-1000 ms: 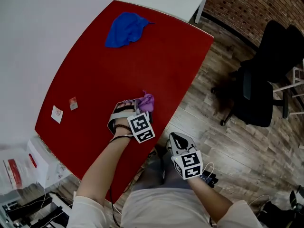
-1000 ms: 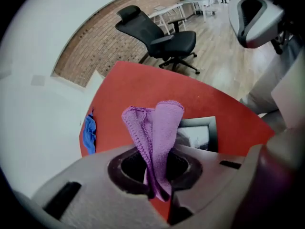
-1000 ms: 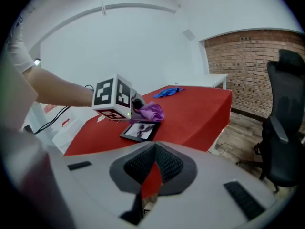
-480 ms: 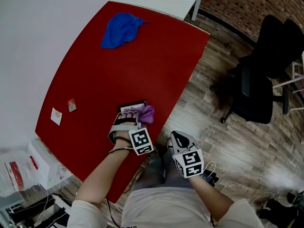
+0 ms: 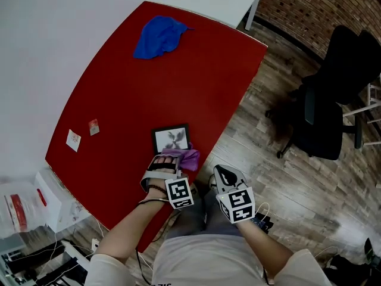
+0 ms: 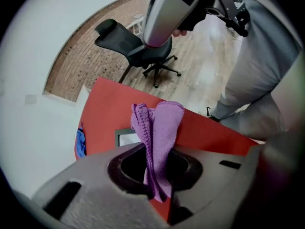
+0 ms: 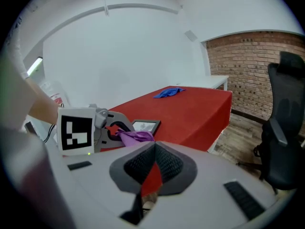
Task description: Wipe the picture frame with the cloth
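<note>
Desk [image 5: 149, 88]: red top; carries the picture frame, a blue cloth [image 5: 159, 36] near the far edge and two small cards [image 5: 82, 133] near the left edge.
Picture frame [image 5: 171, 139]: lies flat and face up, close to the desk's right edge, toward the near corner.
Purple cloth [image 6: 159, 128]: bunched, hanging at the frame's near side; seems to touch or overlap that side, contact not certain.
Progress: cloth in hand and brought to the frame, so wiping looks under way or about to begin. Most of the glass lies bare, with no mark showing what is already clean. Likely left: passes across the glass and along the border.
Left forearm: reaches forward from the body over the desk's near corner, wrist angled down toward the frame.
Left gripper [image 5: 169, 157]: jaws pinched tight on a fold of the purple cloth, which sticks out ahead of the tips.
Right gripper [image 7: 152, 171]: jaws closed together with nothing between them; held idle off the desk, beyond its right edge, close to the body and above the floor.
</note>
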The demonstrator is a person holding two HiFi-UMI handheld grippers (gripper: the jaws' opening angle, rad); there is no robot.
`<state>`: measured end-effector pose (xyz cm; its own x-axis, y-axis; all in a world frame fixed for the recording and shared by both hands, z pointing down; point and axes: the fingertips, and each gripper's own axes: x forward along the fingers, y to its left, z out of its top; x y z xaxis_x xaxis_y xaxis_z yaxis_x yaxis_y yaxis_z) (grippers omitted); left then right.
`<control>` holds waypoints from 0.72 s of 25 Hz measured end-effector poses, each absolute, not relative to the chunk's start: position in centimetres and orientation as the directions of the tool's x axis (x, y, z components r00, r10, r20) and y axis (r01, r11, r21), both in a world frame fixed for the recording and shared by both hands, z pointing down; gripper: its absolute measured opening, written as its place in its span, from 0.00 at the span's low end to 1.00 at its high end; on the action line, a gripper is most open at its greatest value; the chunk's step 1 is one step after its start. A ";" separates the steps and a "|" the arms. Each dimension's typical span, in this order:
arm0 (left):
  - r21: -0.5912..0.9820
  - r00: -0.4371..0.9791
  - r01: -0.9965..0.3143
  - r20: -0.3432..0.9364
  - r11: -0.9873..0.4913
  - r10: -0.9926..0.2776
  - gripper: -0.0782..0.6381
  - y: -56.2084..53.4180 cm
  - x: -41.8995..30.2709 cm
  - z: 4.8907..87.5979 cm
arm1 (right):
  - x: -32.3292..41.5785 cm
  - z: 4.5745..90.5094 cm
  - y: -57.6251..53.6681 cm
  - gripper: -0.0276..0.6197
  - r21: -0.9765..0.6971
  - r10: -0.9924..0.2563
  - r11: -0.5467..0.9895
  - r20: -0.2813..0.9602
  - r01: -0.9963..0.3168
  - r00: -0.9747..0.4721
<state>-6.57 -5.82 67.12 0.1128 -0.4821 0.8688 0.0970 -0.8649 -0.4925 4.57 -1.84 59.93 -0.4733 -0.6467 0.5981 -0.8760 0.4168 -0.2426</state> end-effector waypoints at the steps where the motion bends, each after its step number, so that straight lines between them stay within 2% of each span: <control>1: -0.499 0.131 0.058 0.863 -0.865 -0.488 0.19 -5.9 -6.5 67.0 | 4.5 59.8 -1.7 0.05 -0.240 -0.647 0.419 0.597 -0.876 -0.473; 3: -0.490 0.183 -0.084 0.848 -0.868 -0.497 0.19 -5.8 -6.5 66.2 | 4.3 59.3 -1.4 0.05 -0.232 -0.649 0.429 0.593 -0.873 -0.477; 6: -0.423 0.261 -0.390 0.801 -0.818 -0.539 0.19 -5.3 -7.0 62.5 | 4.1 57.9 -0.9 0.05 -0.220 -0.655 0.446 0.581 -0.868 -0.483; 10: -0.185 0.379 -0.750 0.667 -0.635 -0.642 0.19 -2.7 -8.0 57.1 | 4.1 55.3 0.0 0.05 -0.225 -0.666 0.447 0.563 -0.866 -0.490; 14: -0.028 0.358 -0.896 0.545 -0.444 -0.758 0.19 -0.1 -10.1 51.3 | 3.1 52.6 1.3 0.05 -0.237 -0.656 0.471 0.550 -0.850 -0.517; 18: 0.064 0.346 -0.928 0.512 -0.367 -0.786 0.19 1.9 -11.3 50.1 | 1.6 51.1 1.8 0.05 -0.252 -0.645 0.495 0.535 -0.831 -0.546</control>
<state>-11.30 1.89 50.09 0.3462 -0.7861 0.5120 -0.9281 -0.3667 0.0645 1.61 1.80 51.15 -0.5461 -0.6448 0.5348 -0.8314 0.4951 -0.2521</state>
